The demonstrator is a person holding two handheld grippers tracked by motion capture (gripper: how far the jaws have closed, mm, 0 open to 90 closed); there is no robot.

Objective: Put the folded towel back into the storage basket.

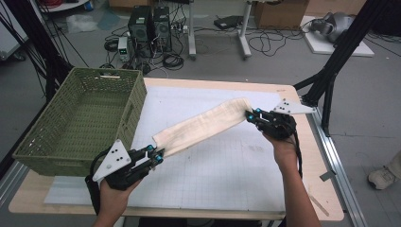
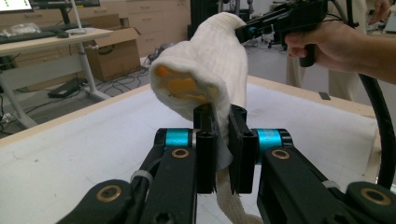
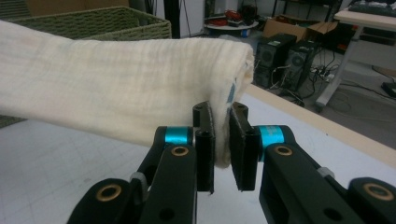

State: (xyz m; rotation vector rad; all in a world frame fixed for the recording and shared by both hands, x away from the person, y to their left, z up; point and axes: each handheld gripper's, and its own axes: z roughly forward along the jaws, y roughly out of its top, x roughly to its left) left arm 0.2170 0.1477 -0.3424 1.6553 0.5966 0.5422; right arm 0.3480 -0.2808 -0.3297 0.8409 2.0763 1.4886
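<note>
You are holding a folded cream cloth (image 1: 203, 125) clear of the table (image 1: 326, 198), stretched between the two grippers. It is running from near left to far right above the white gridded mat (image 1: 227, 175).

Your left gripper (image 1: 158, 155) is pinching the near-left end of the cloth. In the left gripper view (image 2: 223, 140), its jaws are nearly closed, with a thin layer of fabric between them; the cloth (image 2: 205, 70) is bulging up past the tips and hanging down below them. This view is also showing a yellow-orange inner layer (image 2: 180, 86) inside the open fold, which the high view is not revealing.

Your right gripper (image 1: 250, 116) is gripping the far-right end. In the right gripper view (image 3: 223, 140), the jaws are pressing on the cloth's (image 3: 116, 88) edge and are slightly further apart than the left pair. A small blue mark (image 3: 230, 94) is sitting at the gripped edge; it is too small to make out in the high view.

The high view is placing the green woven basket (image 1: 52, 142) at the table's left side, near your left gripper but not touching the cloth. The right gripper view is catching the basket's (image 3: 93, 23) rim behind the cloth. The left gripper view is showing your right hand (image 2: 322, 42) and its gripper (image 2: 247, 31) at the cloth's far end.
</note>
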